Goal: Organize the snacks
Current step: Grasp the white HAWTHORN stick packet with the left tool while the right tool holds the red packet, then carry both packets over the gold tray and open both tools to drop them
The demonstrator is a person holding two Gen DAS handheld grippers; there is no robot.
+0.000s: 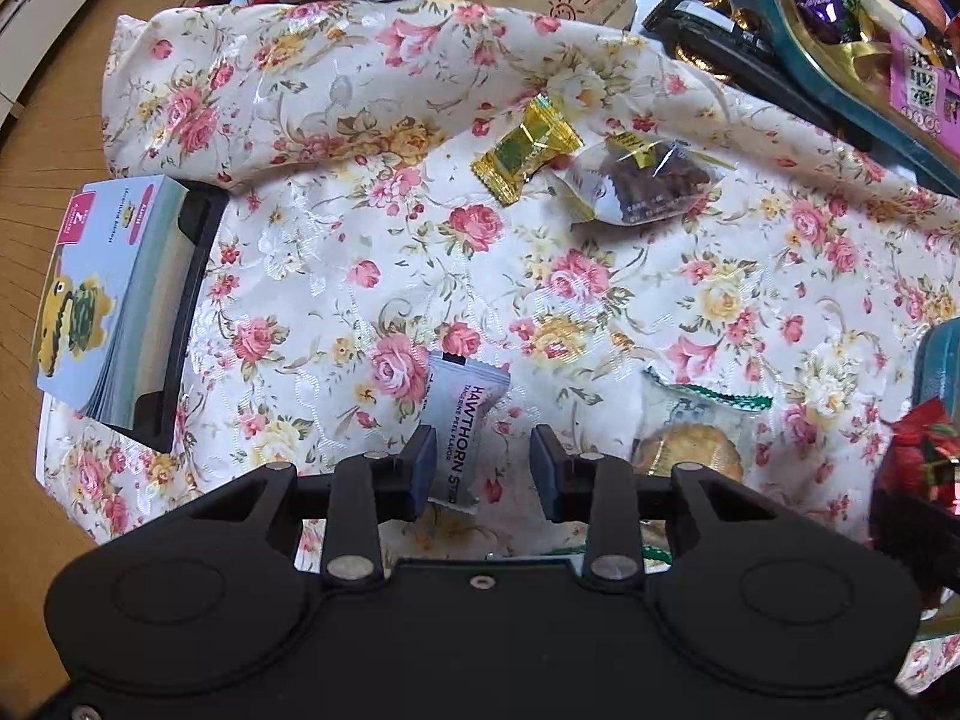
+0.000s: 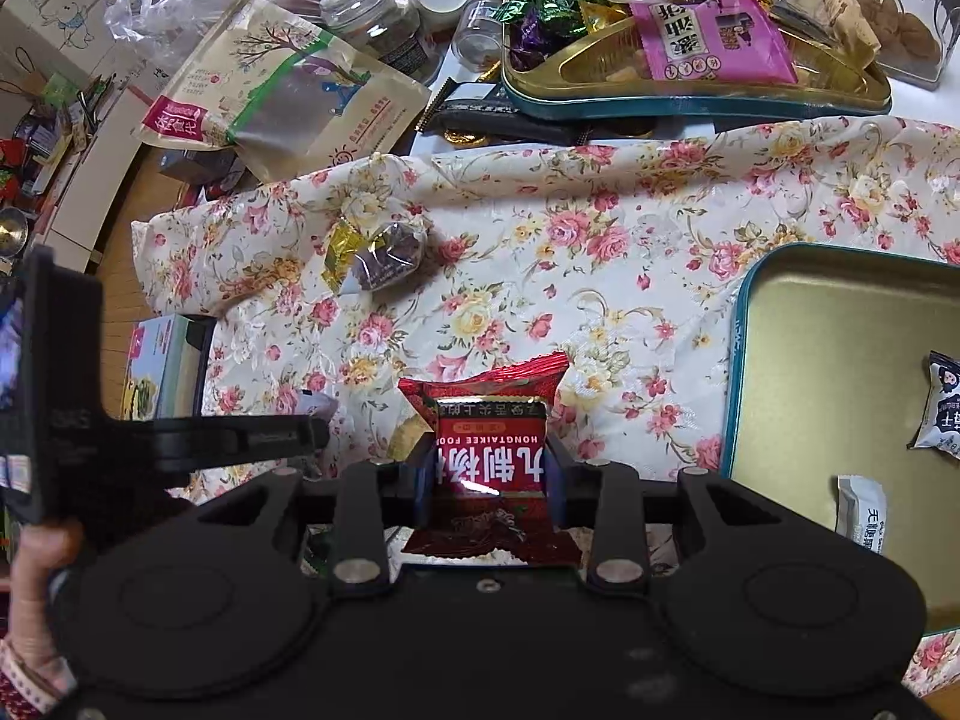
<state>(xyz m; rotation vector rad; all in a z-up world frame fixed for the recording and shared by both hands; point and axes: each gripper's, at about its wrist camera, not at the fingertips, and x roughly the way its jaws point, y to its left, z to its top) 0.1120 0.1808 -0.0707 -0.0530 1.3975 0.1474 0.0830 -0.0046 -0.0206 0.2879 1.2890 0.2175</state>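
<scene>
My left gripper point(image 1: 483, 468) is open, low over the floral cloth, with a grey hawthorn strip packet point(image 1: 465, 426) lying between its fingers, close to the left one. A round biscuit pack point(image 1: 690, 438) lies just to its right. A gold candy point(image 1: 528, 147) and a clear pack of dark snacks point(image 1: 642, 180) lie farther off. My right gripper point(image 2: 489, 468) is shut on a red snack packet point(image 2: 489, 420), held above the cloth left of a gold tin tray point(image 2: 840, 360). Two white packets point(image 2: 942, 402) lie in that tray.
A card box in a black holder point(image 1: 120, 300) sits at the cloth's left edge. A teal tin of mixed candies point(image 2: 690, 48), snack bags point(image 2: 270, 90) and jars point(image 2: 372, 6) crowd the far side. The left gripper's body point(image 2: 180, 432) shows at the left of the right wrist view.
</scene>
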